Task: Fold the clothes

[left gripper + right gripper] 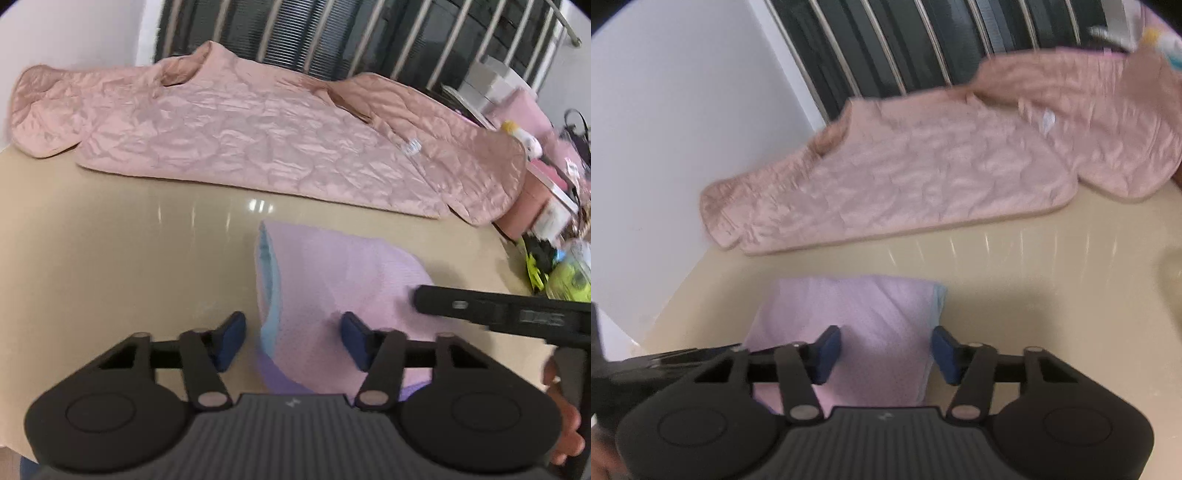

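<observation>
Two grippers hang released over the folded lilac cloth (849, 332) on the bench (110, 258): my left gripper (291, 338) straddles its left edge, my right gripper (884, 349) its right edge; neither pinches it.

Right gripper (885, 354): blue pads parted over a folded lilac garment (857, 325) with pale blue edge, pads not pressing it. Beige table (1034, 295). Pink quilted jacket (905, 173) spread flat behind. White wall (683, 129); barred dark window (905, 40).
</observation>
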Available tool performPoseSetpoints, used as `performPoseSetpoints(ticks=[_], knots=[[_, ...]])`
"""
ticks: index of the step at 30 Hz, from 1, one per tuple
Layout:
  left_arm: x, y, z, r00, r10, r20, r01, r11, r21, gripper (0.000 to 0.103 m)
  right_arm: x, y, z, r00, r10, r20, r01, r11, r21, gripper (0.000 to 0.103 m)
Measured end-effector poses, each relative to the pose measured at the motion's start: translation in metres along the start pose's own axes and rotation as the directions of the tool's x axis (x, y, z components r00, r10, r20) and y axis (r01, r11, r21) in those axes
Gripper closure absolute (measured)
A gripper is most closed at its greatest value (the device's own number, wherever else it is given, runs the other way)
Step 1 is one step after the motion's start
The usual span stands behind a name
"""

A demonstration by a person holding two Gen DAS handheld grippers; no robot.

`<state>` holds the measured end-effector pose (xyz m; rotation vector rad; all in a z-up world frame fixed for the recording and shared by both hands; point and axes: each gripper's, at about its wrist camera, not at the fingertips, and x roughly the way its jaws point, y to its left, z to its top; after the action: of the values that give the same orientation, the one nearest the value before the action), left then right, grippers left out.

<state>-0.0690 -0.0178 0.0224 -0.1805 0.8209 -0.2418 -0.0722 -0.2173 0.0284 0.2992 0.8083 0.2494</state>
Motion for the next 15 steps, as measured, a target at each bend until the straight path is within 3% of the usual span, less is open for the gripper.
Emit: performPoseSetpoints(ticks=[1,2,6,15], knots=[[0.000,-0.001,0.000,1.000,-0.006,-0.004,0.006,1.000,0.007,0.065,0.004,0.002,-0.002,1.000,-0.009,-0.009,0.009,1.000,-0.007,0.065],[0.001,-0.002,-0.001,1.000,-0.016,-0.004,0.016,1.000,0.004,0.078,0.007,0.005,-0.006,1.000,-0.016,-0.010,0.016,1.000,-0.020,0.069],[0.001,-0.005,-0.003,1.000,-0.029,-0.001,0.029,1.000,0.000,0.090,0.013,0.019,-0.017,0.997,-0.070,0.013,0.071,0.992,-0.102,0.091],[-0.011,-0.016,0.019,0.998,-0.023,0.050,0.022,0.999,0.027,0.094,-0.008,0.023,0.004,0.998,-0.024,0.062,0.028,0.997,-0.071,0.096]])
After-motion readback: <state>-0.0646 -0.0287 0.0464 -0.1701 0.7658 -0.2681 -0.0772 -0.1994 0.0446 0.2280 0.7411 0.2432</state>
